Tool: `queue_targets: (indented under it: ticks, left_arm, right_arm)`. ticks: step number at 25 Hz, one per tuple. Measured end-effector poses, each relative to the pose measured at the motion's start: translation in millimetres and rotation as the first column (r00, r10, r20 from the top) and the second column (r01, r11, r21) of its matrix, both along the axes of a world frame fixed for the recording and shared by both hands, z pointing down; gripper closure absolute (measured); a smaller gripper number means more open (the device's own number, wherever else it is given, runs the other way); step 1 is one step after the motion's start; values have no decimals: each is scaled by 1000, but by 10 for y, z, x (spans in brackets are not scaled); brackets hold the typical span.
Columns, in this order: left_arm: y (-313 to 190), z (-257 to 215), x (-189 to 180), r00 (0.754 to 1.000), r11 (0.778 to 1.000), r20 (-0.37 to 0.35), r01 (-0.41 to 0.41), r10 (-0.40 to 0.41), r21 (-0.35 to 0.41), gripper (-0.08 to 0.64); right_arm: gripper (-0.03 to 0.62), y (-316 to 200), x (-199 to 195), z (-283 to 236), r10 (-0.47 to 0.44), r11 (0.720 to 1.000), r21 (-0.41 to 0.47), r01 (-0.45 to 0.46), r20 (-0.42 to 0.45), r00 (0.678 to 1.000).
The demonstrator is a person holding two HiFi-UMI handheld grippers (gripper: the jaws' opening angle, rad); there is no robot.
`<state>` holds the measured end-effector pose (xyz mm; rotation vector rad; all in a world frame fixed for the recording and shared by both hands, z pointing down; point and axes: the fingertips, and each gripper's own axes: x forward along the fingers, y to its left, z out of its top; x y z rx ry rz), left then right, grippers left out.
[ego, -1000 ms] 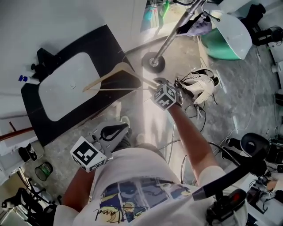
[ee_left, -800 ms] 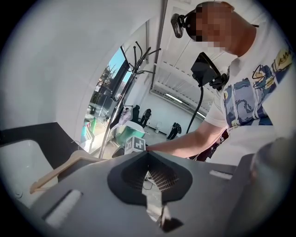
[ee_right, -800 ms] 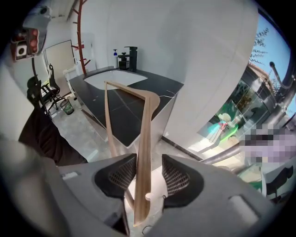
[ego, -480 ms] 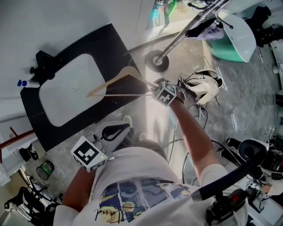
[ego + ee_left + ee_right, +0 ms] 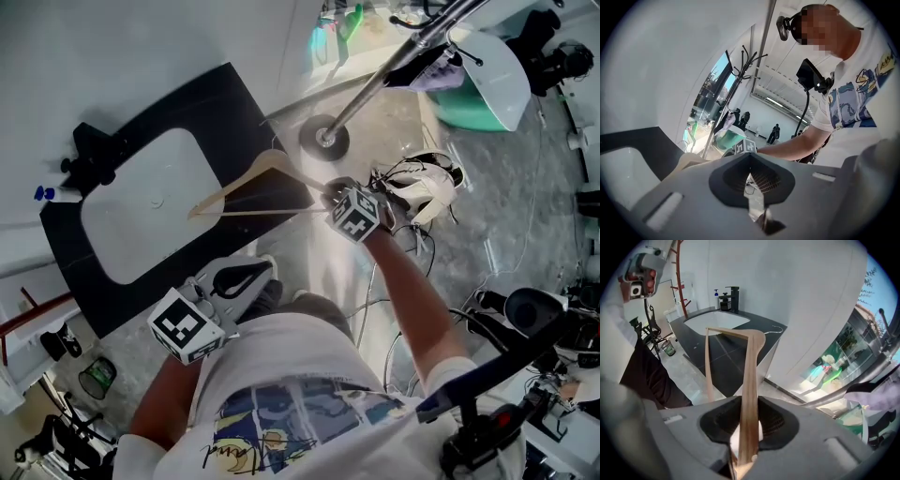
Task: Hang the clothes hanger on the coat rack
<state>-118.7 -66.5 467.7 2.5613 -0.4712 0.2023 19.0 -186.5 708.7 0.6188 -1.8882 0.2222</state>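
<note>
Two jaws of the right gripper (image 5: 745, 446), just closing, clamp one arm-end of the pale wooden hanger (image 5: 248, 178). The forearm is extended and the gripper pitched steeply down. The hanger spans the black counter (image 5: 234, 94) corner. The left gripper (image 5: 757, 206) jaws are together and empty.

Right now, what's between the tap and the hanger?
The white sink. In the head view it fills the stretch from the tap to the hanger.

Right gripper (image 5: 333, 194), jaws freshly clamped
</note>
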Motion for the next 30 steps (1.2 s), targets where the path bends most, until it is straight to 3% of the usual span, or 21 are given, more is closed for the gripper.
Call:
queue_targets:
  ticks: [5, 12, 21, 30]
  left_arm:
    - [28, -36, 43, 999, 999, -8, -32, 33, 24, 558]
    - [109, -144, 126, 996, 994, -18, -85, 86, 71, 558]
    - [193, -318, 225, 990, 983, -32, -130, 135, 131, 558]
    - [318, -394, 316, 977, 967, -62, -190, 203, 170, 558]
  right_arm:
    - [503, -23, 109, -400, 39, 987, 153, -38, -3, 999]
    - [505, -30, 251, -963, 74, 936, 348, -61, -26, 997]
    - [505, 5, 429, -1659, 136, 867, 482, -130, 23, 990]
    - [505, 8, 735, -2704, 196, 777, 592, -212, 93, 976]
